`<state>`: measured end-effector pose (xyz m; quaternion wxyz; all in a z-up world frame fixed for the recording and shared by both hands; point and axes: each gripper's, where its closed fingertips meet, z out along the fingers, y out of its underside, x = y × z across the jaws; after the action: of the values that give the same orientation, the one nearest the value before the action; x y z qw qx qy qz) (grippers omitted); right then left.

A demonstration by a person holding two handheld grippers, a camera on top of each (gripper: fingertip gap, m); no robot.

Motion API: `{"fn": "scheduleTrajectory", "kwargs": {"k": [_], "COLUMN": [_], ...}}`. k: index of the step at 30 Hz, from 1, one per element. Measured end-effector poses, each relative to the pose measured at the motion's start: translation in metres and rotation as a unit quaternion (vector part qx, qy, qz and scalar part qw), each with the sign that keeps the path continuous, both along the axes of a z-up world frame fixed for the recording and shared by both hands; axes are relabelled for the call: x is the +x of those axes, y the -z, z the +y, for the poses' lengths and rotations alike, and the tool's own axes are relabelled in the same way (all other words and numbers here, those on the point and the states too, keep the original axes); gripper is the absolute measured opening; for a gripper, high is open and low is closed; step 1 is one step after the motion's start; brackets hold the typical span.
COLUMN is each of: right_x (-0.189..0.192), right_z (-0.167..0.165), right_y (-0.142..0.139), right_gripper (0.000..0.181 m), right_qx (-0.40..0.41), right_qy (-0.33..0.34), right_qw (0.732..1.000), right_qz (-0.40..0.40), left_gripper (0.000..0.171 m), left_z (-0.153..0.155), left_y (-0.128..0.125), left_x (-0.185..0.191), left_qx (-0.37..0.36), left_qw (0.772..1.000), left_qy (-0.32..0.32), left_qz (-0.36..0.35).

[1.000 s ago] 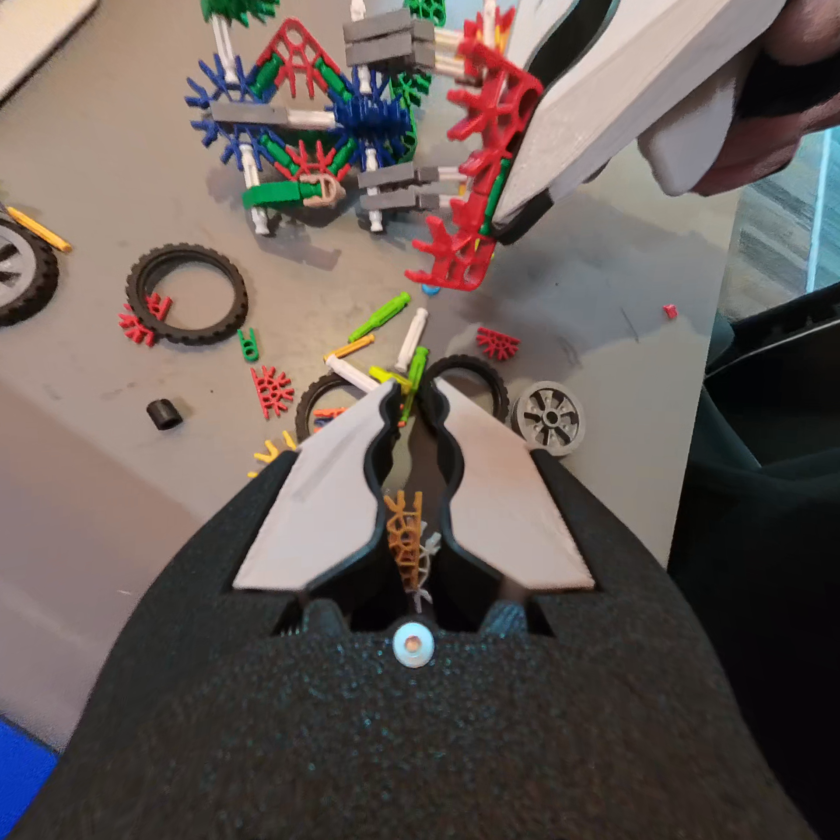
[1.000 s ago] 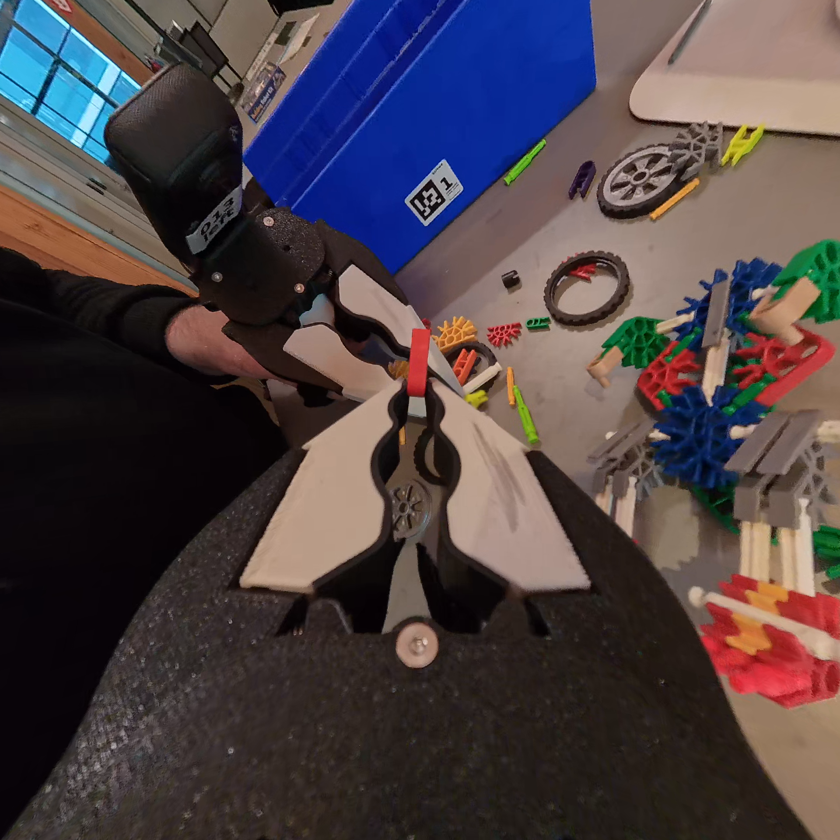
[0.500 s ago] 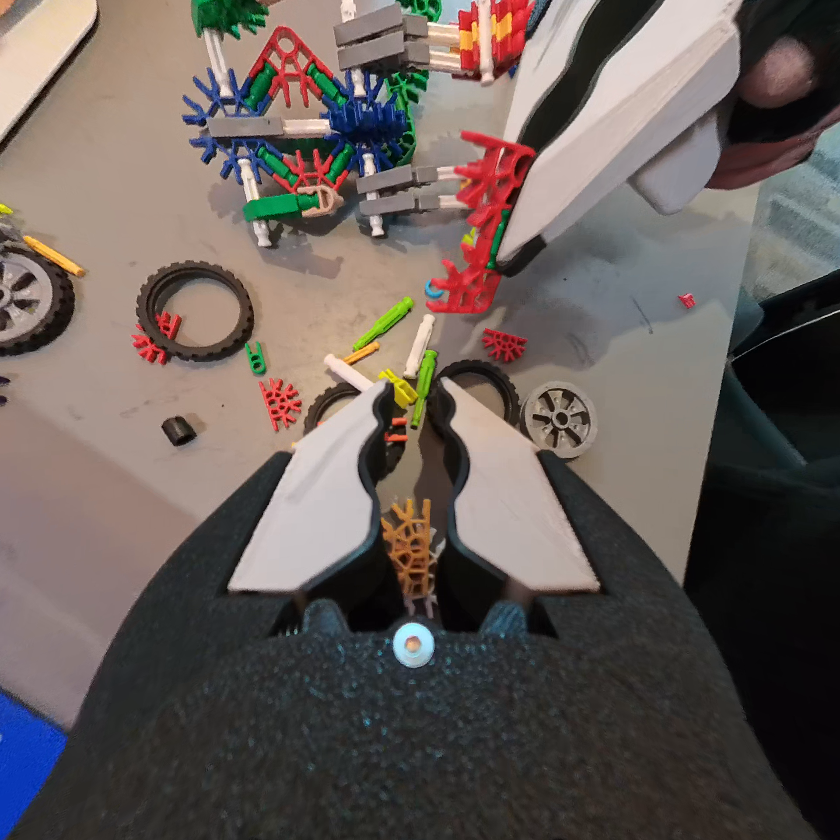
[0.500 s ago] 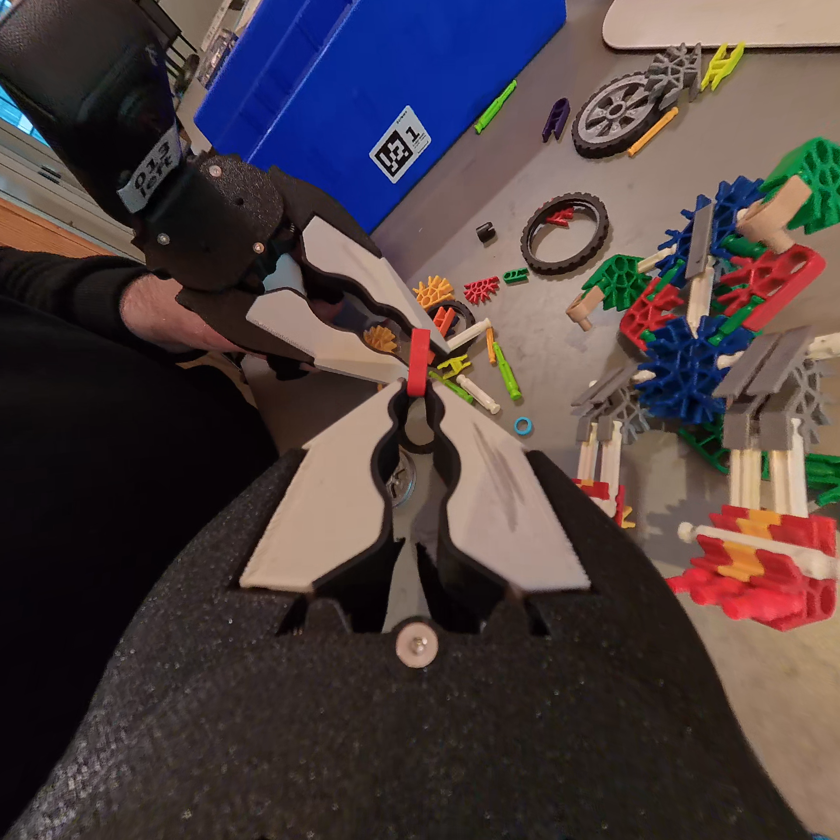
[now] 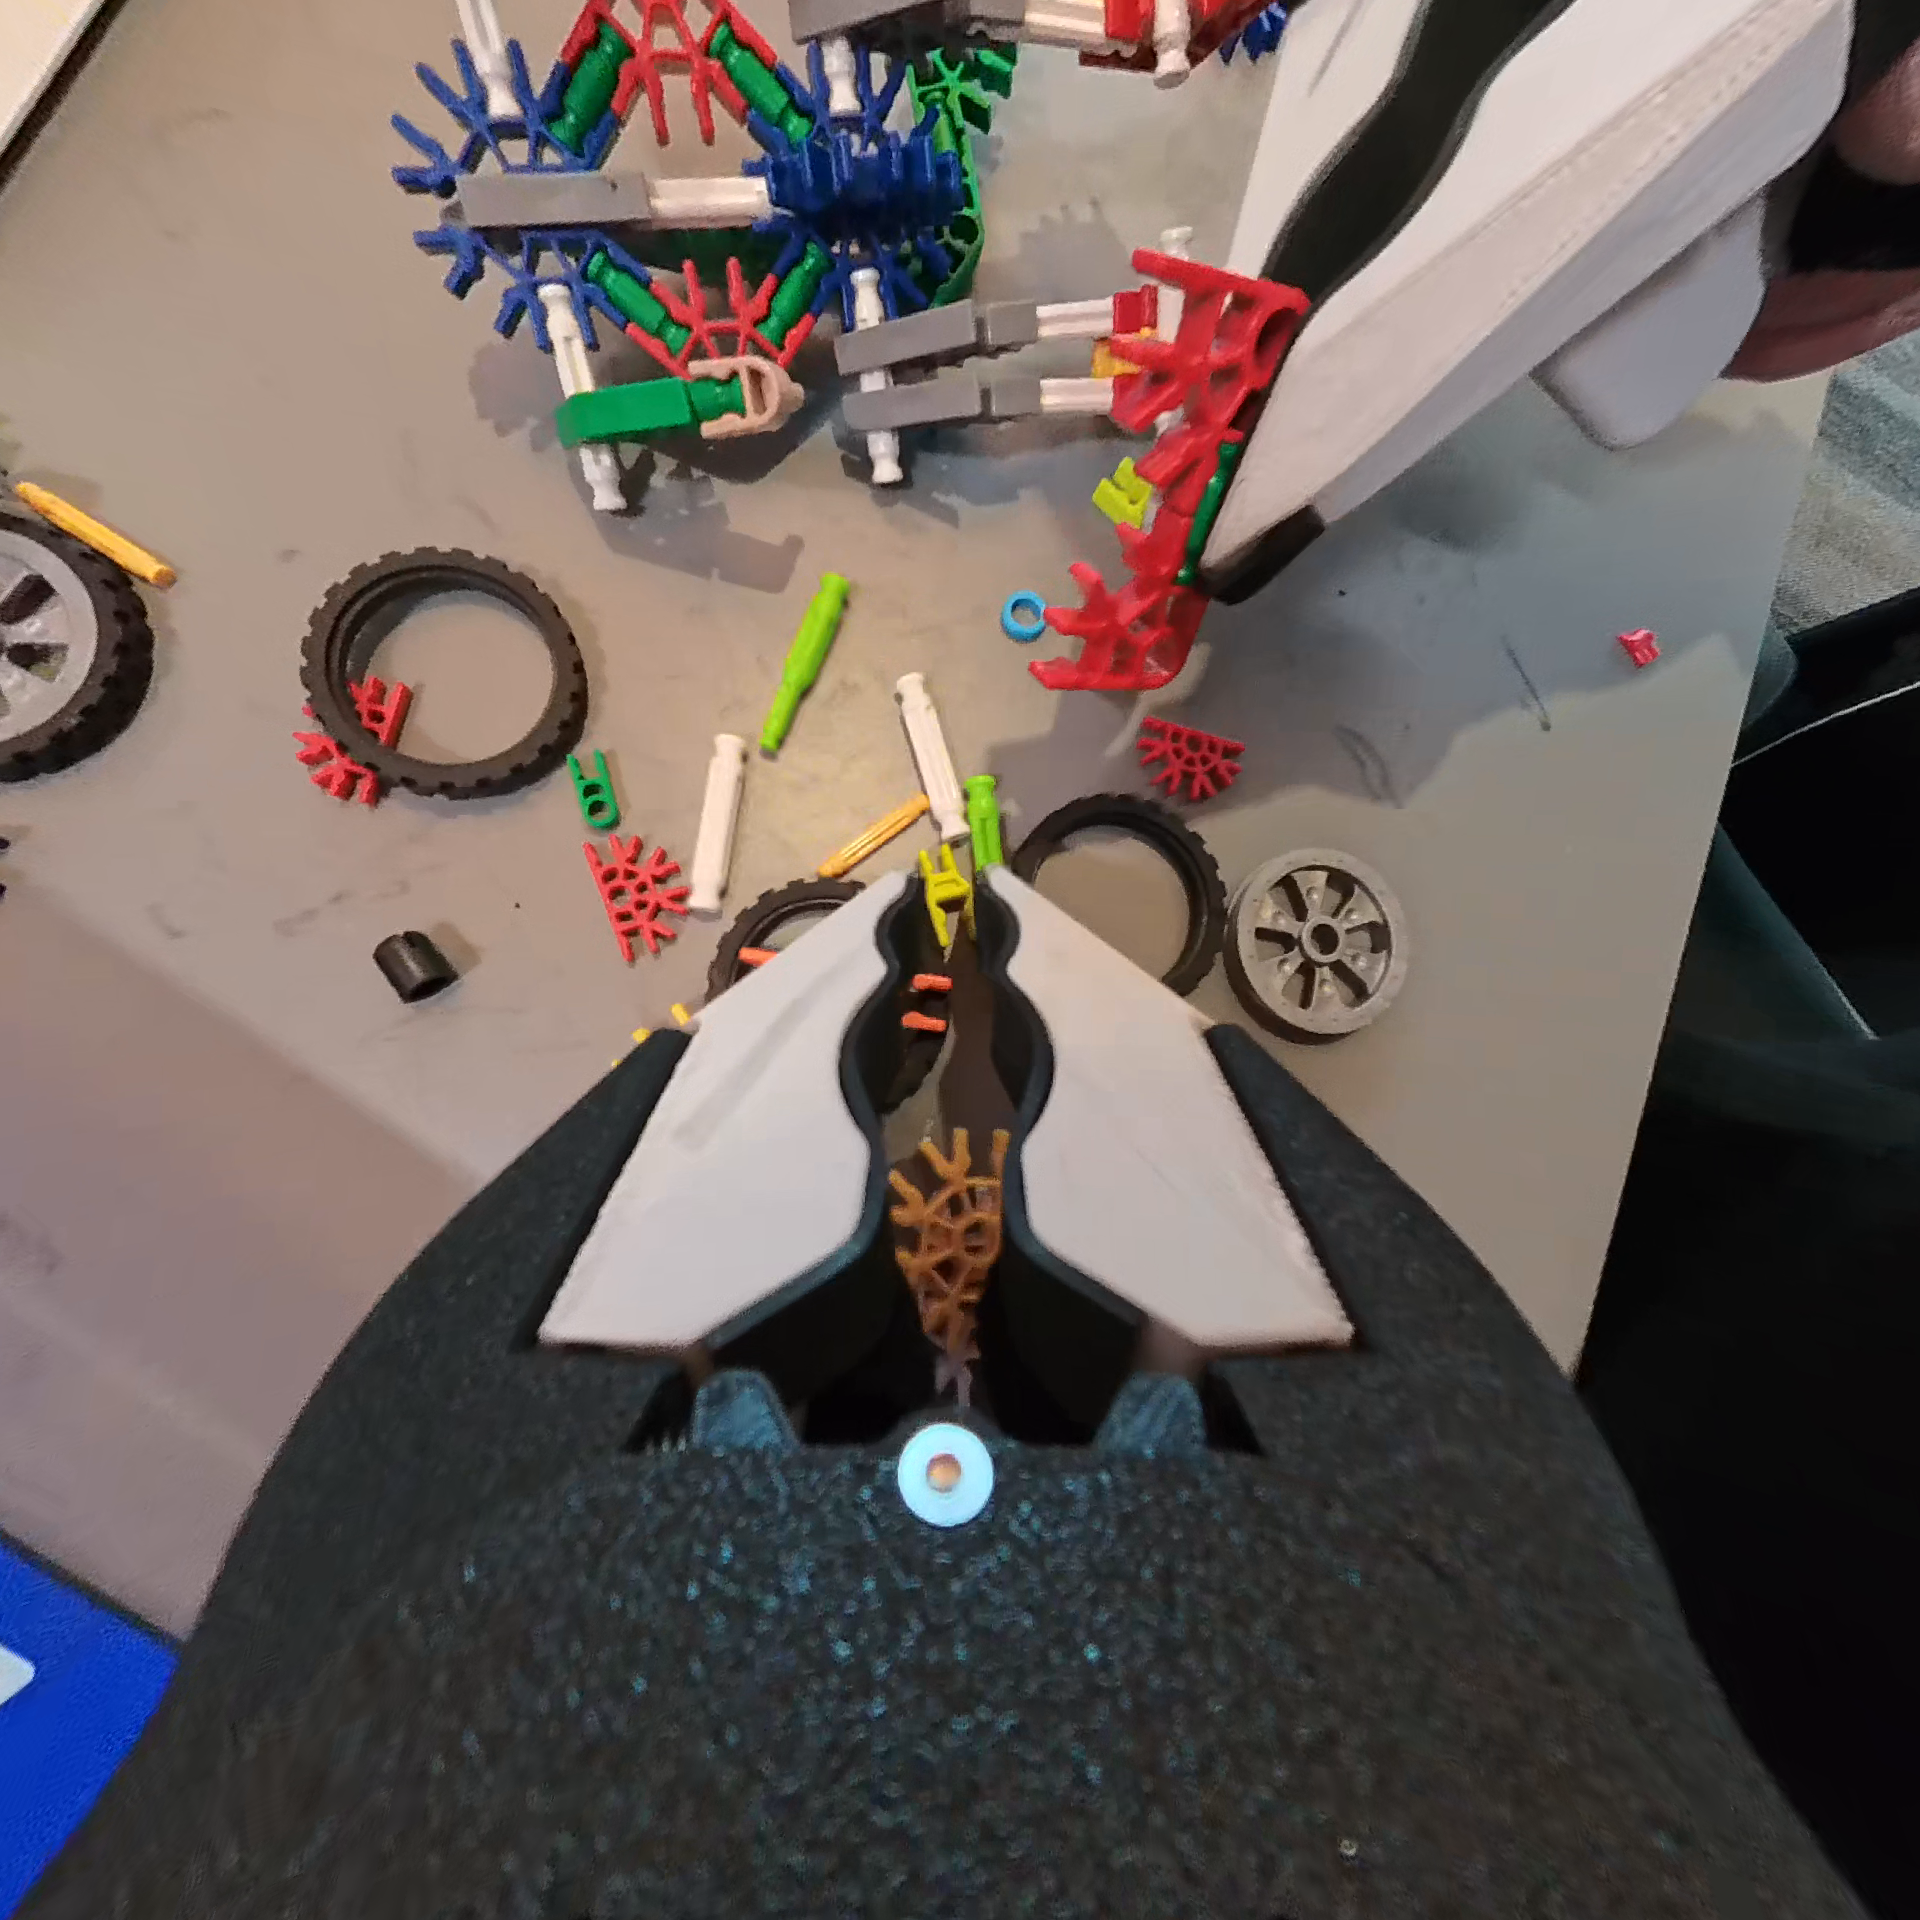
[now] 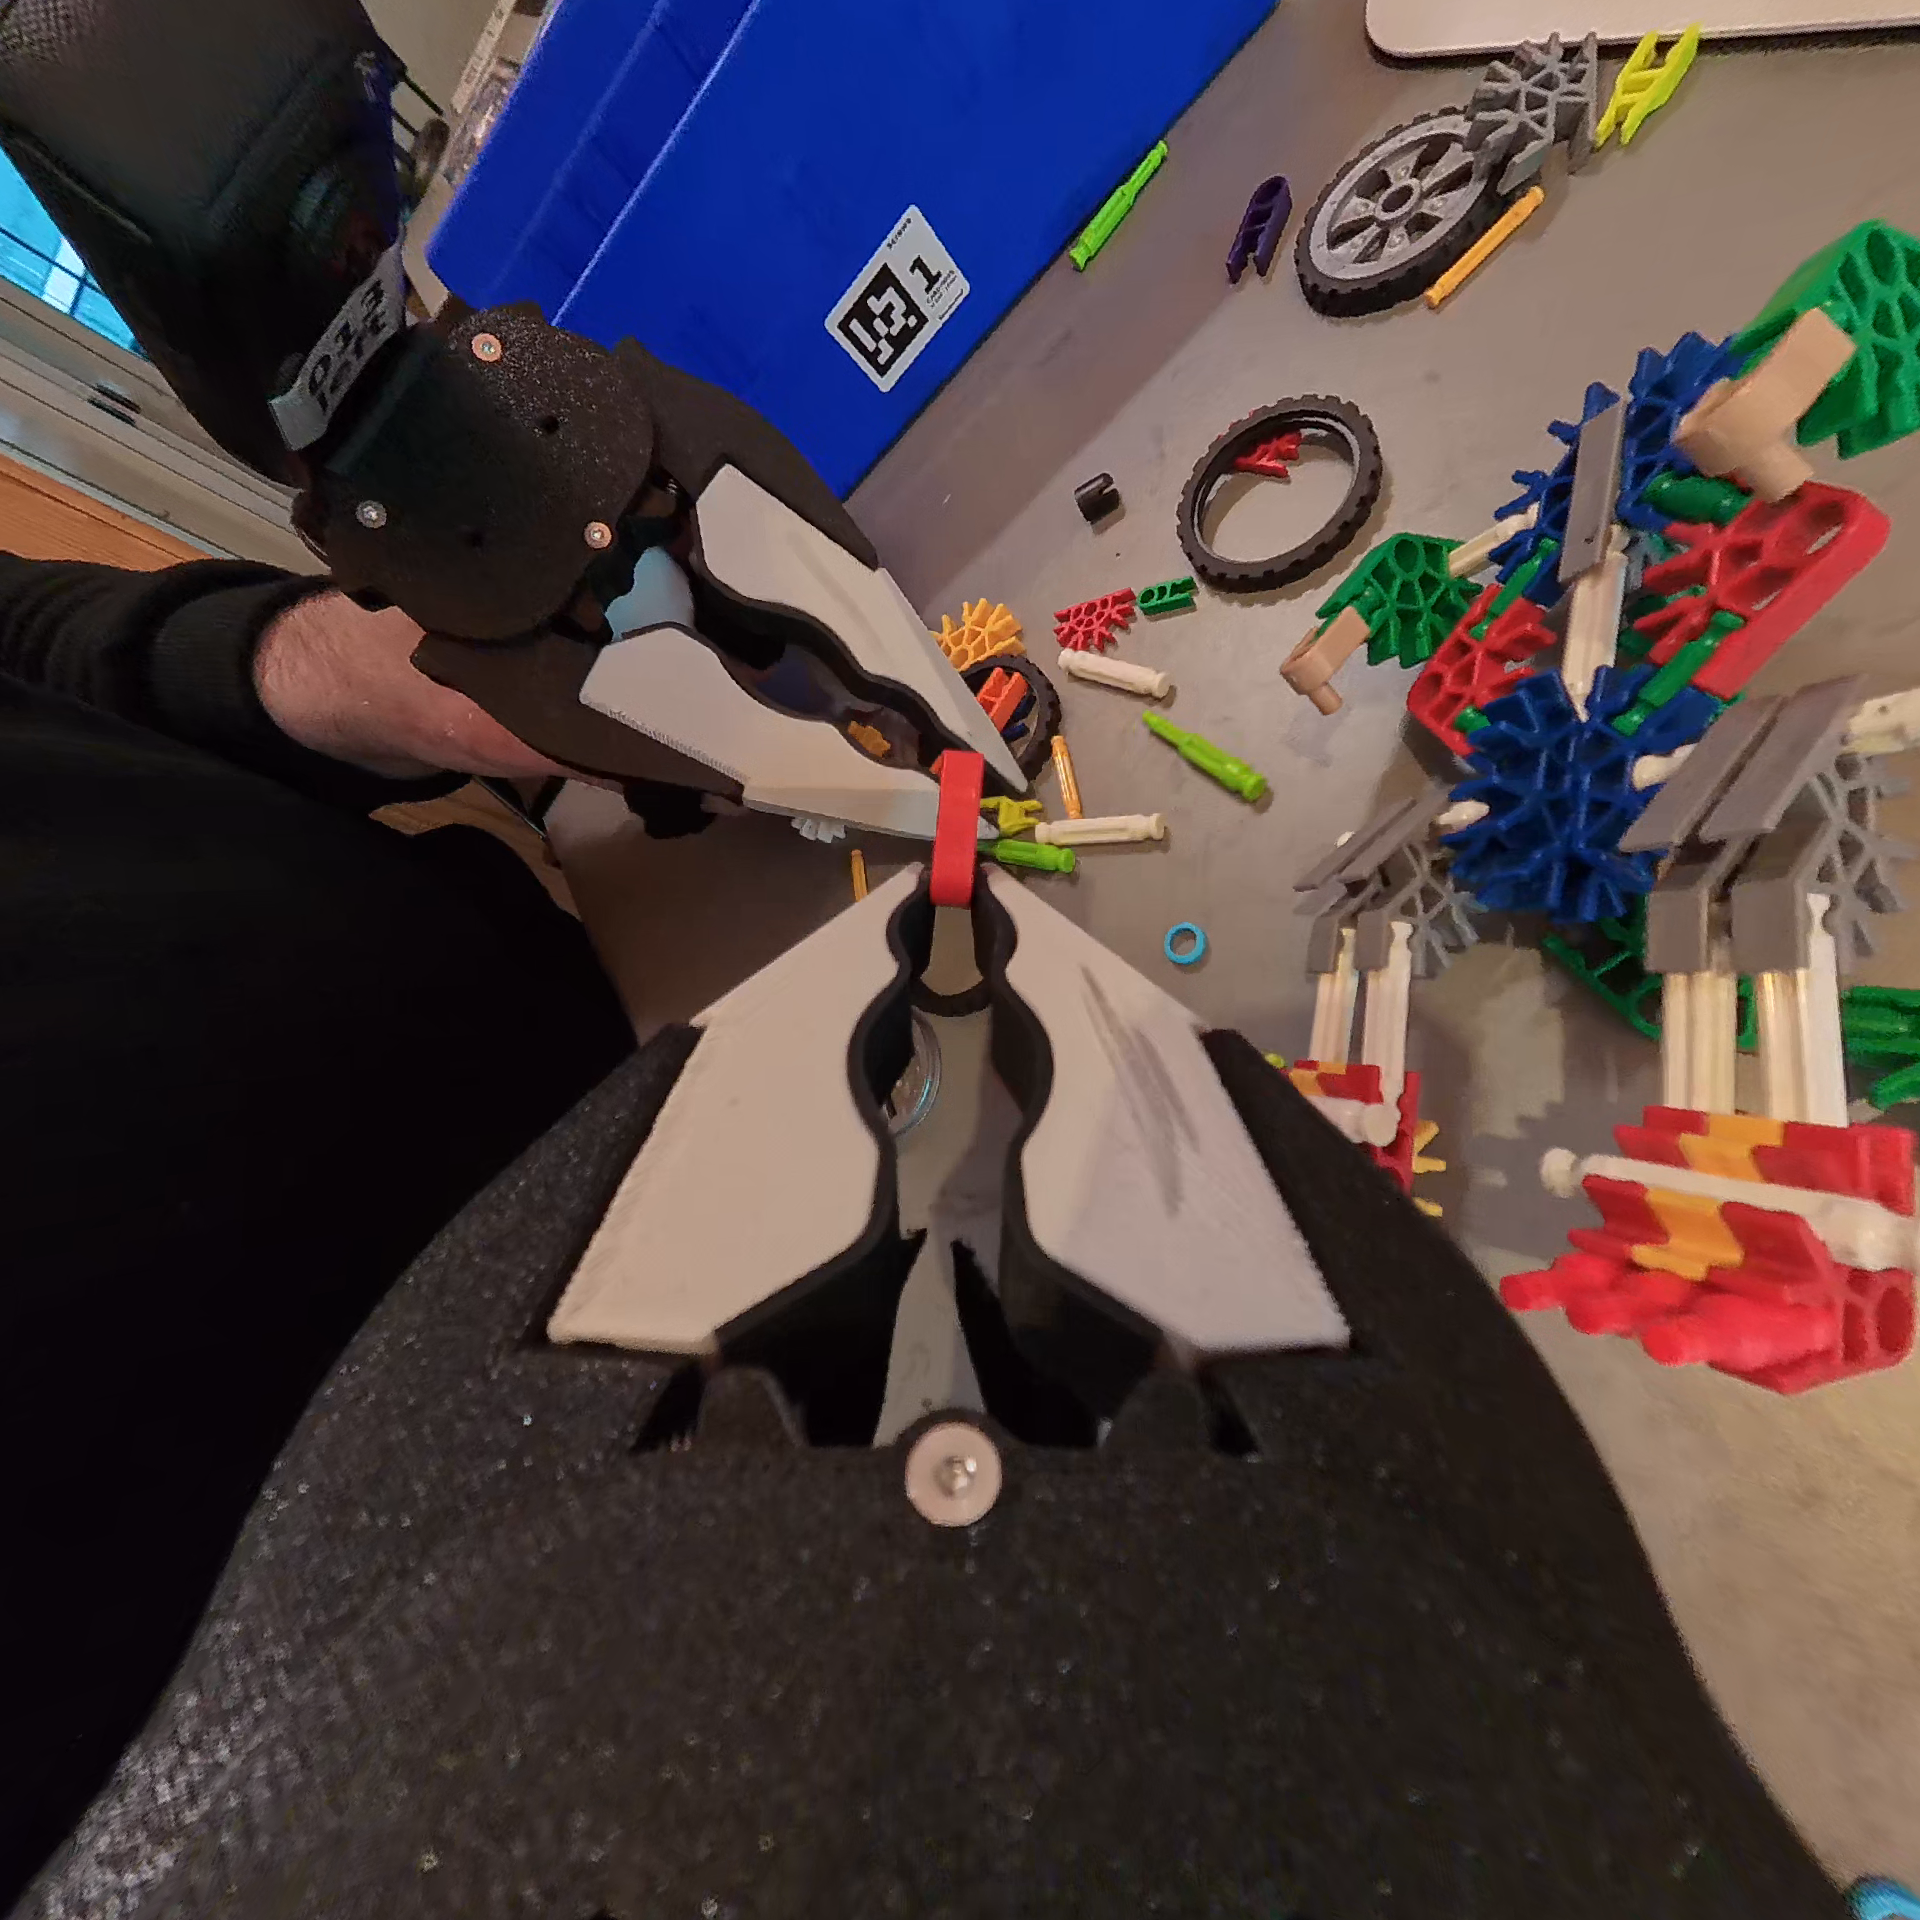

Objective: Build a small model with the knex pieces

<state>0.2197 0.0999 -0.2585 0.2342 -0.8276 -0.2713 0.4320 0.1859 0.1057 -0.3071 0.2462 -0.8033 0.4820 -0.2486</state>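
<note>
**Red connector chain pinched by the right gripper; yellow-green clip lying at the left gripper's tips**

The right gripper (image 6: 951,883) is closed on a red connector chain (image 5: 1164,499), which in the left wrist view hangs from about 1 o'clock with its long axis running down toward 6, its lower end just above the grey table (image 5: 260,312) beside a small blue ring (image 5: 1023,615). The left gripper (image 5: 951,883) is seen with its jaws nearly together and nothing clamped between them; a yellow-green clip (image 5: 943,883) lies on the table right at its tips, at 12 o'clock, a green rod (image 5: 982,821) just beyond it. In the right wrist view the left gripper is seen at 10 o'clock, close to the red chain's edge (image 6: 956,826). The assembled model (image 6: 1621,727) stands at 2 o'clock.
</note>
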Motion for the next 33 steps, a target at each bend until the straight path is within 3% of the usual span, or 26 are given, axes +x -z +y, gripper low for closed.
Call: {"fn": "scheduleTrajectory", "kwargs": {"k": [25,33], "right_x": [0.001,0.001], "right_z": [-0.005,-0.003], "right_y": [0.01,0.004], "right_gripper": [0.006,0.006], "right_qx": [-0.022,-0.028], "right_qy": [-0.004,-0.001], "right_qw": [1.0,1.0], "right_qz": [-0.007,0.011], "left_gripper": [0.02,0.026], "left_z": [-0.028,-0.02], "left_y": [-0.004,-0.017], "left_x": [0.005,0.008], "left_qx": [-0.086,-0.052], "left_qw": [0.995,0.996], "left_qy": [0.017,0.019], "left_qz": [-0.04,-0.067]}}
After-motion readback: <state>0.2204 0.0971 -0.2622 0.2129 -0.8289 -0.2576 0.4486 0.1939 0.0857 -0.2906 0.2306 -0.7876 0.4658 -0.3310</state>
